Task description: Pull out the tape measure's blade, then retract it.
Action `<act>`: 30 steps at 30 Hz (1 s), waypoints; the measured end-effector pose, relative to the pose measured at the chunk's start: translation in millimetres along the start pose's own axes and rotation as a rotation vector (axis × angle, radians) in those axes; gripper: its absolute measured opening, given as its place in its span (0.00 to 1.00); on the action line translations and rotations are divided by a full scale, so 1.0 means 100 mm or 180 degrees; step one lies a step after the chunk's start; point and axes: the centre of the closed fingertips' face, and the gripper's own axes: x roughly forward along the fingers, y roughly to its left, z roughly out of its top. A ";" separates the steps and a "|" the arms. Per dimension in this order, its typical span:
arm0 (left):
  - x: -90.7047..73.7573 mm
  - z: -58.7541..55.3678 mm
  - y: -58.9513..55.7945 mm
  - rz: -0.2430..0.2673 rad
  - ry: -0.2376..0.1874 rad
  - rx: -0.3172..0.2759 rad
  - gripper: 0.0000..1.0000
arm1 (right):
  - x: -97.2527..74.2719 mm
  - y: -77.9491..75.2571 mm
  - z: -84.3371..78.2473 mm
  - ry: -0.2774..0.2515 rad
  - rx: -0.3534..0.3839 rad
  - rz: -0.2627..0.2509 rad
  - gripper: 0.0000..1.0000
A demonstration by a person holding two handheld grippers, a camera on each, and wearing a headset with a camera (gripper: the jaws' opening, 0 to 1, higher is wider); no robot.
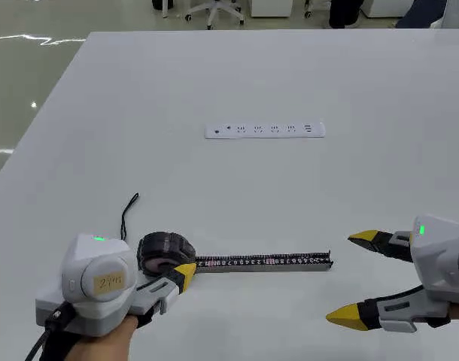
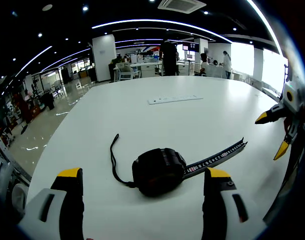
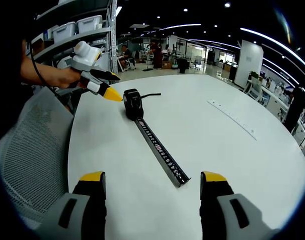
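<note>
A white table (image 1: 365,75) carries a black tape measure (image 1: 165,252), blade (image 1: 263,261) extended, and a white power strip (image 1: 265,130).

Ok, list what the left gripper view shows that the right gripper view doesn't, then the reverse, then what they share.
Left gripper view: the right gripper, jaws open, at the right edge. Right gripper view: the left gripper in a hand, jaws open beside the tape measure, plus a mesh chair and shelves with bins. Both: the tape measure's blade pulled out flat on the white table, the cord, and the power strip.
</note>
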 end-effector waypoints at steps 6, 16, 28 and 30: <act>0.07 -0.02 0.02 0.0084 0.0018 -0.0041 0.99 | 0.05 -0.05 -0.04 0.0039 -0.0203 0.0143 0.75; 0.19 -0.06 0.08 0.0205 0.0043 -0.0147 0.99 | 0.15 -0.20 -0.07 0.0119 -0.0365 0.0271 0.66; 0.33 -0.07 0.08 0.0245 0.0091 -0.0305 0.97 | 0.27 -0.30 -0.10 0.0152 -0.0527 0.0423 0.55; 0.36 -0.07 0.06 0.0242 0.0096 -0.0335 0.97 | 0.29 -0.32 -0.10 0.0154 -0.0539 0.0436 0.53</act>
